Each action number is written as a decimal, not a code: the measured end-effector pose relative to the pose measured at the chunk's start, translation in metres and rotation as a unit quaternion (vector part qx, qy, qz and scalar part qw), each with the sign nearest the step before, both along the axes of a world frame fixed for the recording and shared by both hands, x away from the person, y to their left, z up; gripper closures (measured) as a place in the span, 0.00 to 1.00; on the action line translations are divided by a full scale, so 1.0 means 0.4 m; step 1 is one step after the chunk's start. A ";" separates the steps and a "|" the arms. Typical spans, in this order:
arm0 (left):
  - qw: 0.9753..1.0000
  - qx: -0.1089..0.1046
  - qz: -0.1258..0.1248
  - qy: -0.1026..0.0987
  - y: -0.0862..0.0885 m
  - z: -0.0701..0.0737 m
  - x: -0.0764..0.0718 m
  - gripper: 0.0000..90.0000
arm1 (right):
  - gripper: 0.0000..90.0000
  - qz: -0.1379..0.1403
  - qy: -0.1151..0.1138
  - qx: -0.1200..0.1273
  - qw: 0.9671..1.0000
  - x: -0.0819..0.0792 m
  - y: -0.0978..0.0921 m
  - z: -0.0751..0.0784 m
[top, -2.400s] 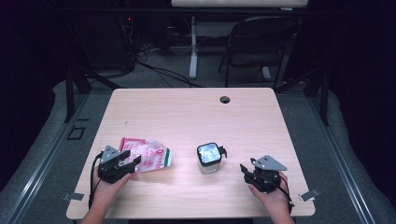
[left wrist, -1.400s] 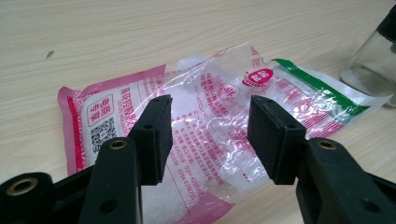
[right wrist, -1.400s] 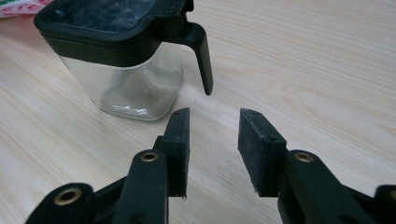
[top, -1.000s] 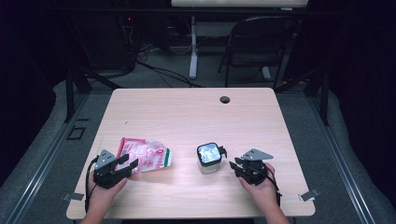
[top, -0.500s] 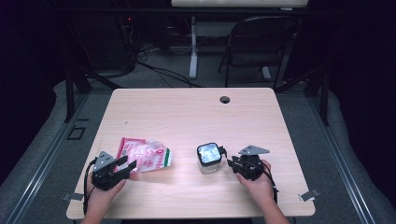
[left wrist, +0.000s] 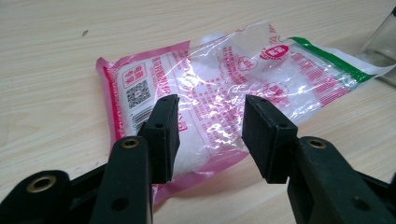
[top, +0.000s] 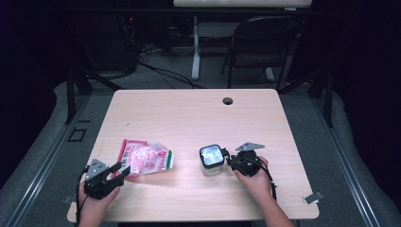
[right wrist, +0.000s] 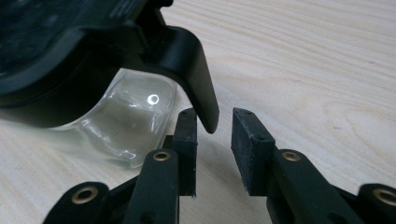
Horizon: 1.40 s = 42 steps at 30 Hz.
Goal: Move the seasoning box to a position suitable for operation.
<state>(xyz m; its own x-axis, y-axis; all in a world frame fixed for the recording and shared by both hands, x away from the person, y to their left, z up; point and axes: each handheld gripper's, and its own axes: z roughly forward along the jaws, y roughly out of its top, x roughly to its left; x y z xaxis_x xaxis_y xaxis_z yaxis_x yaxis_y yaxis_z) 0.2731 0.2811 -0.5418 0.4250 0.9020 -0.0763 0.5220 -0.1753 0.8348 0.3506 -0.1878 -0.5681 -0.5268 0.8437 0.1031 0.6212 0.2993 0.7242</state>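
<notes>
A pink and clear plastic bag (top: pixel 144 158) of white grains lies flat at the front left of the table. My left gripper (top: pixel 113 174) is open at its near corner, and in the left gripper view the jaws (left wrist: pixel 210 126) straddle the bag's (left wrist: pixel 224 79) near edge without pinching it. A small glass container (top: pixel 212 160) with a black clip lid stands at centre front. My right gripper (top: pixel 231 162) is right beside it. In the right gripper view the lid's black side latch (right wrist: pixel 198 84) hangs down between the narrowly open jaws (right wrist: pixel 215 126), beside the glass wall (right wrist: pixel 135 123).
The wooden table (top: pixel 189 118) has a round cable hole (top: pixel 228 100) near its far edge. A folding chair (top: pixel 265 42) and cables sit on the floor beyond. The container's glass (left wrist: pixel 384 44) shows at the right edge of the left gripper view.
My right gripper has moved left and forward up to the container's side, bringing its jaws around the latch. My left gripper has drawn back slightly toward the table's near edge.
</notes>
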 end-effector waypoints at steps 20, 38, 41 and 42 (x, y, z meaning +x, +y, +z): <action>1.000 -0.004 0.003 -0.001 0.006 -0.002 -0.014 0.63 | 0.89 0.009 0.010 -0.016 1.000 0.020 0.017 0.004; 1.000 -0.003 -0.011 -0.004 -0.008 0.003 -0.006 0.63 | 0.90 0.010 0.000 -0.045 0.999 -0.003 0.024 0.008; 1.000 -0.003 -0.015 -0.004 -0.012 0.005 -0.004 0.63 | 0.90 0.012 -0.003 -0.050 0.999 -0.008 0.025 0.008; 1.000 -0.003 -0.016 -0.005 -0.016 0.004 -0.003 0.63 | 0.90 0.015 -0.001 -0.048 0.999 -0.012 0.026 0.009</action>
<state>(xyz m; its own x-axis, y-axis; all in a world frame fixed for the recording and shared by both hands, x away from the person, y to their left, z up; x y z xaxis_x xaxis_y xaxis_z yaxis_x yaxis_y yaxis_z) 0.2721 0.2747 -0.5400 0.4547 0.8872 -0.0781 0.5077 -0.1861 0.8412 0.3460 -0.1775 -0.5646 -0.5519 0.8336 0.0214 0.6097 0.3859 0.6923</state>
